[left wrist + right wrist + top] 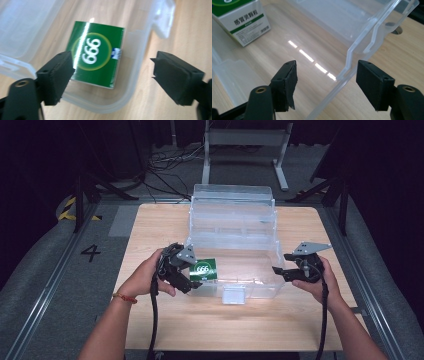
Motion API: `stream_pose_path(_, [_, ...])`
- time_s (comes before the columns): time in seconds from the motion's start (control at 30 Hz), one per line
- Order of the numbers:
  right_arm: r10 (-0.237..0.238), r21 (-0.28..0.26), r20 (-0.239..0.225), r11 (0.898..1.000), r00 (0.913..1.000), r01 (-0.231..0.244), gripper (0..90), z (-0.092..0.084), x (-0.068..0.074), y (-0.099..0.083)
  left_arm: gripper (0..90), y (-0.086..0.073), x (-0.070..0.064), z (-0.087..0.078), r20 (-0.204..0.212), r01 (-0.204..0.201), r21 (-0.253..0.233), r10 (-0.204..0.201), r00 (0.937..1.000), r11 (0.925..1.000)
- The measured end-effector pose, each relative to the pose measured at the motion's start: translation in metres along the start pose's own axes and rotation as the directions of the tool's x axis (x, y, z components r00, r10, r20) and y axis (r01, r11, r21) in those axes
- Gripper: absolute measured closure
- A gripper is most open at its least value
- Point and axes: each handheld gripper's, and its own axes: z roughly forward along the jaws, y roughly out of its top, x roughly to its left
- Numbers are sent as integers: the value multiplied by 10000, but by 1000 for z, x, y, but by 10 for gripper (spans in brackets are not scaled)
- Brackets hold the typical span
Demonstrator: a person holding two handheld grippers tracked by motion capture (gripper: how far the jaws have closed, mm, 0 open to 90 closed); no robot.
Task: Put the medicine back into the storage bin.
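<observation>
- Clear plastic box on a pale wooden desk, lid thrown back toward the far edge, white latch on the near wall.
- Beyond the desk: grey floor, loose cables, a metal frame; to the left, a painted "4" on the floor.
- Green carton marked "666", lying flat inside the box at its near-left corner, printed face up.
- Left gripper held over that corner, fingers spread wide, empty; in the left gripper view, carton just past the left finger and partly between the two, box rim curving below it; no contact visible.
- Right gripper at the box's near-right corner, fingers apart, gripping nothing; clear wall edge rising between them, touching neither in the right gripper view.
- Same carton well beyond the right fingers, seen through the plastic.
</observation>
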Motion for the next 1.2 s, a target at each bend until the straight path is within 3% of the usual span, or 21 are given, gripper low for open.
stream_pose_path(0.03, [0,0,0,10000,10000,0,344,0,0,0,199,0,0,0,0,0,0,0,10000,10000])
stream_pose_path(0.1, [-151,-301,25,9994,9999,151,355,-2,-7,12,266,-5,-7,3,171,30,-399,-23,9999,9992])
stream_pose_path(0.2, [-446,-662,-90,9968,9990,439,374,-4,-12,25,304,-6,-14,8,90,-130,-382,134,9999,9992])
stream_pose_path(0.27, [-601,-818,-124,9949,9981,589,377,-5,-16,36,315,-7,-17,10,9,-34,-323,35,10000,9995])
stream_pose_path(0.43, [-1051,-1205,-293,9876,9940,1009,378,-6,-27,61,404,-10,-18,17,102,37,-342,-34,9999,9994])
stream_pose_path(0.57, [-1481,-1427,-352,9796,9883,1417,396,-1,-34,78,483,-13,-15,22,-219,138,-194,-143,9997,9997])
stream_pose_path(0.67, [-1817,-1301,-380,9759,9826,1755,433,7,-38,90,554,-17,-12,23,-78,233,-259,-235,9997,9994])
stream_pose_path(0.8, [-1757,-1320,-590,9771,9827,1667,452,17,-45,103,581,-19,-8,23,202,235,-274,-230,9995,9993])
stream_pose_path(0.97, [-1635,-1357,-666,9788,9843,1535,455,29,-51,114,642,-17,-8,23,368,-76,-78,79,9993,9999])
stream_pose_path(1.2, [-1801,-1168,-815,9785,9803,1701,470,46,-54,130,768,-14,-10,23,553,-488,63,484,9973,9988])
